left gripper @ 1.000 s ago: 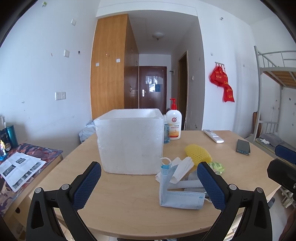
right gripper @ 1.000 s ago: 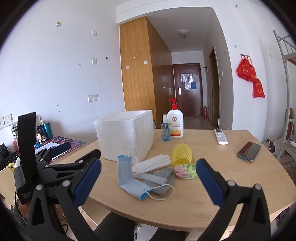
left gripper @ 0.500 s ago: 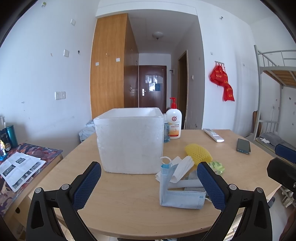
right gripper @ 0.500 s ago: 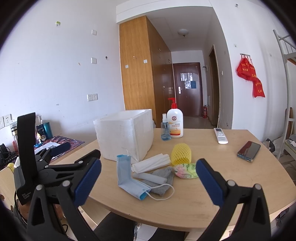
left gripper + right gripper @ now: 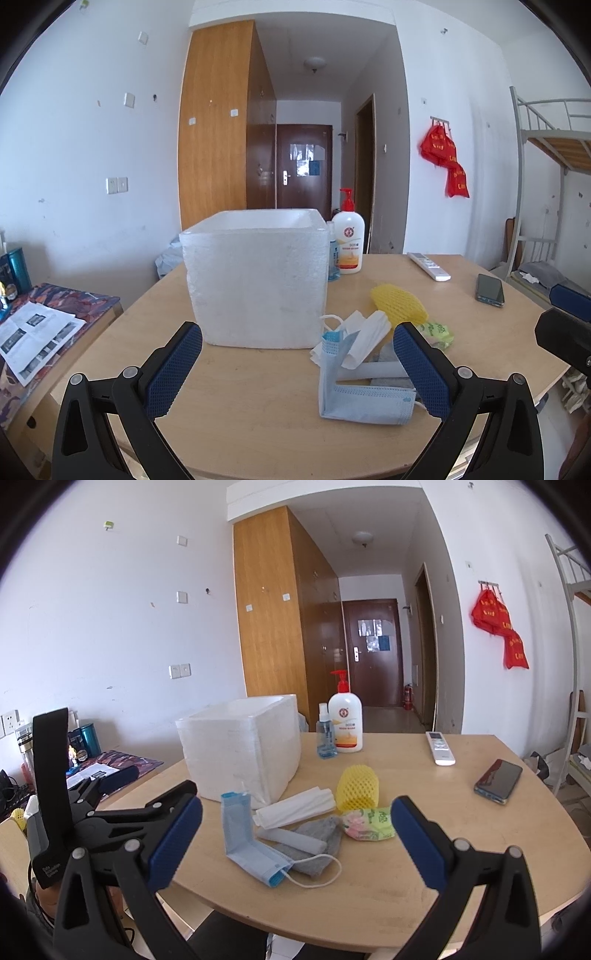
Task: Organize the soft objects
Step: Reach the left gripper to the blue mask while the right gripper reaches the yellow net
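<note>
A pile of soft things lies on the round wooden table [image 5: 258, 398]: a blue face mask [image 5: 364, 400] [image 5: 251, 843], folded white cloths [image 5: 364, 341] [image 5: 295, 806], a grey sock [image 5: 317, 834], a yellow foam net [image 5: 399, 302] [image 5: 358, 786] and a green-pink packet [image 5: 369, 823]. An open white foam box [image 5: 258, 280] [image 5: 240, 746] stands left of the pile. My left gripper [image 5: 297, 367] is open and empty, short of the box and mask. My right gripper [image 5: 295, 840] is open and empty, short of the pile.
A lotion pump bottle [image 5: 347, 245] and a small spray bottle [image 5: 325, 736] stand behind the box. A remote [image 5: 428, 266] and a phone [image 5: 489, 290] lie at the right. A side desk with papers [image 5: 33, 336] is left. The left gripper's body shows in the right view [image 5: 85, 801].
Both grippers have barely moved; the views shift only slightly. Nothing on the table has moved.
</note>
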Tool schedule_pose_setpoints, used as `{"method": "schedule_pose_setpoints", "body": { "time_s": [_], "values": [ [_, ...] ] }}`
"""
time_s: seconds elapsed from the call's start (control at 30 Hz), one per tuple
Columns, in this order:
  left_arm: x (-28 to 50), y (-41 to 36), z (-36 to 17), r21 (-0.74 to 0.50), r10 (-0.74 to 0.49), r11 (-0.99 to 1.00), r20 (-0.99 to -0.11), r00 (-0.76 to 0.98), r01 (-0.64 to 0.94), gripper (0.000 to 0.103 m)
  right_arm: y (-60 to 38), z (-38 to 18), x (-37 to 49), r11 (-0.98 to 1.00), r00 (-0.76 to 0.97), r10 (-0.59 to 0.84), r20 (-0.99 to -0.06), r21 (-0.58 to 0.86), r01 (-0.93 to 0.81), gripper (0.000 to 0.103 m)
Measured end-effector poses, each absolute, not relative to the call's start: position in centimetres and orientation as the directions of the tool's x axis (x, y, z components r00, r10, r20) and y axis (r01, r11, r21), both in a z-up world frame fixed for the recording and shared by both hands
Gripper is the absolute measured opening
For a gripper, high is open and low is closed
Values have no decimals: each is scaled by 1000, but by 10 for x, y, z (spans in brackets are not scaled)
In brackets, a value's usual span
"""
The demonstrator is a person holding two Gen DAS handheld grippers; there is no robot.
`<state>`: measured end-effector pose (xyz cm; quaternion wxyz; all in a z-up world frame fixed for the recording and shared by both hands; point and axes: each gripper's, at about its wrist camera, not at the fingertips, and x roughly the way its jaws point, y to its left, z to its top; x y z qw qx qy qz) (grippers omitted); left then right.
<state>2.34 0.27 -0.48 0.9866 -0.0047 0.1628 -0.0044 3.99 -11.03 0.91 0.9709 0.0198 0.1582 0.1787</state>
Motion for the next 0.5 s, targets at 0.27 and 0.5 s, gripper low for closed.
{"method": "schedule_pose_setpoints", "body": {
  "time_s": [0.27, 0.5],
  "values": [
    [45, 1, -10, 1, -18, 1000, -352, 936, 19, 103, -113, 5, 65, 936, 875, 352, -332, 118, -332, 103],
    [54, -2, -13, 9, -48, 998, -376, 925, 56, 103, -117, 4, 82, 932, 862, 362, -354, 147, -331, 103]
  ]
}}
